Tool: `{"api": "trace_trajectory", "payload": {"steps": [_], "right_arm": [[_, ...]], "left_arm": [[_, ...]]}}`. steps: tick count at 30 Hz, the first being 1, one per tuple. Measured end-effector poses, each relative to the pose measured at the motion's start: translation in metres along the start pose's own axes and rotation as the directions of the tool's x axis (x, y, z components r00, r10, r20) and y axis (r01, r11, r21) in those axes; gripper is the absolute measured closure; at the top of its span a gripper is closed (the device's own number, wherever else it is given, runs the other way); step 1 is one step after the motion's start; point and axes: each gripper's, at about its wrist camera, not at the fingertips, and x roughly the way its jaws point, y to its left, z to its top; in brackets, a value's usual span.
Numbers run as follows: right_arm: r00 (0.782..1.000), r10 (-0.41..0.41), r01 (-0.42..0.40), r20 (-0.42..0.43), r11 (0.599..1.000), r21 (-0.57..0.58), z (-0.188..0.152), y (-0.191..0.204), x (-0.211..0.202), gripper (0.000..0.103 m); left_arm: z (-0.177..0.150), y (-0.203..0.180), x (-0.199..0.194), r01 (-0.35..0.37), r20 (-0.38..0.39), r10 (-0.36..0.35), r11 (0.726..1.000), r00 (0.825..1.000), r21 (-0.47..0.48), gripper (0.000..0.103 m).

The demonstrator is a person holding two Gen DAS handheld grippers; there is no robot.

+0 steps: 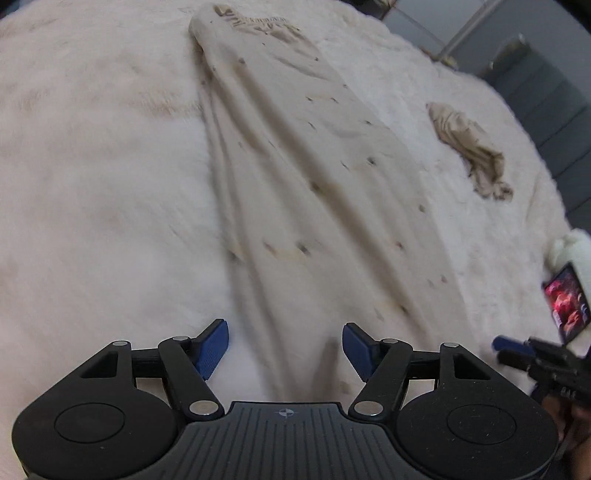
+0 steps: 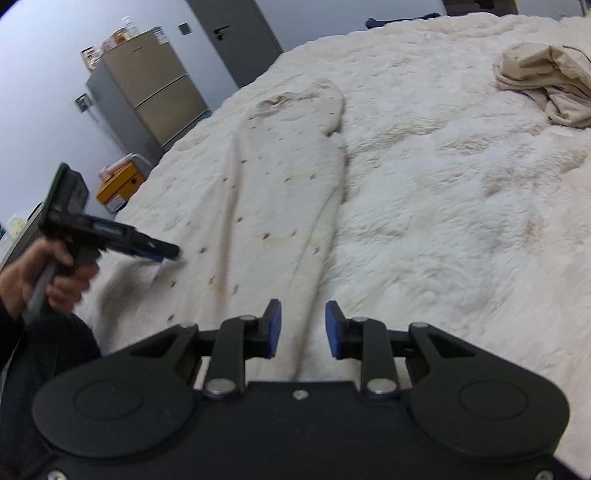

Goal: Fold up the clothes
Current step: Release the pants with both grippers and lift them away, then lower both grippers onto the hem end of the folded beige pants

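A long cream garment (image 1: pixel 314 166) (image 2: pixel 284 177) with small dark specks lies stretched out lengthwise on a fluffy white bed cover (image 1: pixel 92 184) (image 2: pixel 443 221). My left gripper (image 1: pixel 286 349) hovers open over its near end, blue pads wide apart with cloth below them and nothing pinched. The right wrist view shows a hand holding the left gripper (image 2: pixel 171 254) at the garment's left edge. My right gripper (image 2: pixel 303 328) stands open over the near right fold, with the fold line running between the pads. The left wrist view catches the right gripper (image 1: pixel 506 349) at the far right.
A crumpled beige garment (image 1: pixel 469 147) (image 2: pixel 546 81) lies apart on the bed. Beside the bed stand a fridge (image 2: pixel 147 85), an orange box (image 2: pixel 118 188) and a grey door (image 2: pixel 236 33). A lit phone screen (image 1: pixel 565 302) shows by the right gripper. A dark trouser leg (image 2: pixel 48 354) is near left.
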Motion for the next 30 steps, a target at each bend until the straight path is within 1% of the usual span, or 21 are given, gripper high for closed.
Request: {"api": "trace_trajectory", "payload": {"steps": [1, 2, 3, 4, 6, 7, 8, 9, 10, 11, 12, 13, 14, 15, 17, 18, 21, 23, 25, 26, 30], "right_arm": [[1.000, 0.000, 0.000, 0.003, 1.000, -0.004, -0.002, 0.001, -0.003, 0.077], [1.000, 0.000, 0.000, 0.005, 1.000, -0.003, -0.003, 0.001, -0.004, 0.077], [1.000, 0.000, 0.000, 0.010, 1.000, 0.005, -0.005, 0.001, -0.009, 0.077], [1.000, 0.002, -0.002, 0.013, 1.000, 0.009, -0.008, 0.000, -0.013, 0.077], [1.000, 0.006, -0.006, 0.010, 1.000, -0.002, -0.012, 0.001, -0.019, 0.077], [1.000, 0.007, -0.007, 0.004, 1.000, -0.015, -0.014, 0.002, -0.021, 0.077], [1.000, 0.007, -0.007, 0.000, 1.000, -0.027, -0.014, 0.003, -0.021, 0.077], [1.000, 0.007, -0.007, -0.005, 0.999, -0.039, -0.015, 0.004, -0.022, 0.077], [1.000, 0.007, -0.007, -0.009, 0.999, -0.050, -0.015, 0.005, -0.023, 0.077], [1.000, 0.014, -0.015, -0.016, 0.998, -0.060, -0.016, 0.006, -0.025, 0.077], [0.999, 0.035, -0.037, -0.039, 0.998, -0.059, -0.019, 0.005, -0.028, 0.077], [0.996, 0.063, -0.067, -0.066, 0.996, -0.052, -0.022, 0.004, -0.030, 0.077], [0.991, 0.090, -0.095, -0.095, 0.994, -0.045, -0.026, 0.003, -0.031, 0.076], [0.986, 0.111, -0.117, -0.122, 0.992, -0.040, -0.030, 0.001, -0.032, 0.076], [0.970, 0.147, -0.160, -0.192, 0.986, -0.054, -0.039, 0.000, -0.031, 0.075], [0.964, 0.155, -0.172, -0.218, 0.983, -0.063, -0.043, 0.001, -0.031, 0.075], [0.940, 0.165, -0.194, -0.298, 0.979, -0.069, -0.058, 0.000, -0.027, 0.074], [0.938, 0.146, -0.177, -0.315, 0.982, -0.071, -0.065, 0.002, -0.026, 0.073], [0.941, 0.108, -0.152, -0.320, 0.981, -0.117, -0.071, 0.014, -0.027, 0.071], [0.944, 0.098, -0.146, -0.315, 0.980, -0.134, -0.072, 0.019, -0.027, 0.068], [0.950, 0.061, -0.132, -0.307, 0.967, -0.216, -0.078, 0.047, -0.023, 0.067]], "left_arm": [[-0.004, -0.002, 0.002, -0.008, 0.013, 0.008, 1.000, 1.000, -0.022, 0.102], [-0.012, -0.004, -0.015, -0.033, 0.098, 0.037, 0.998, 0.995, -0.049, 0.102], [-0.016, -0.001, -0.025, -0.012, 0.147, 0.026, 0.995, 0.989, -0.095, 0.102], [-0.025, 0.002, -0.034, -0.012, 0.176, 0.037, 0.990, 0.984, -0.141, 0.102], [-0.040, 0.001, -0.038, -0.081, 0.160, 0.102, 0.988, 0.982, -0.130, 0.097], [-0.053, 0.004, -0.030, -0.175, 0.111, 0.185, 0.980, 0.977, -0.089, 0.096], [-0.055, 0.005, -0.031, -0.177, 0.116, 0.187, 0.980, 0.975, -0.091, 0.096], [-0.065, 0.010, -0.041, -0.134, 0.156, 0.152, 0.984, 0.976, -0.121, 0.095], [-0.075, 0.015, -0.051, -0.087, 0.197, 0.116, 0.985, 0.973, -0.150, 0.077], [-0.077, 0.015, -0.052, -0.078, 0.197, 0.107, 0.985, 0.975, -0.152, 0.047], [-0.085, 0.017, -0.057, -0.050, 0.195, 0.077, 0.989, 0.978, -0.138, 0.037], [-0.093, 0.019, -0.062, -0.021, 0.192, 0.045, 0.992, 0.980, -0.123, 0.031], [-0.102, 0.021, -0.067, 0.007, 0.189, 0.013, 0.994, 0.982, -0.108, 0.031], [-0.110, 0.019, -0.069, 0.001, 0.180, 0.012, 0.997, 0.984, -0.072, 0.031], [-0.132, 0.013, -0.079, -0.051, 0.156, 0.043, 0.998, 0.987, 0.048, 0.032], [-0.136, 0.010, -0.077, -0.060, 0.151, 0.048, 0.995, 0.987, 0.076, 0.032], [-0.156, -0.001, -0.075, -0.085, 0.129, 0.062, 0.979, 0.990, 0.183, 0.032], [-0.172, -0.011, -0.078, -0.124, 0.123, 0.095, 0.959, 0.988, 0.254, 0.031], [-0.183, -0.016, -0.075, -0.124, 0.117, 0.095, 0.954, 0.989, 0.272, 0.031], [-0.181, -0.019, -0.070, -0.111, 0.108, 0.085, 0.957, 0.991, 0.267, 0.031], [-0.173, -0.029, -0.055, -0.067, 0.077, 0.049, 0.966, 0.996, 0.249, 0.031]]}}
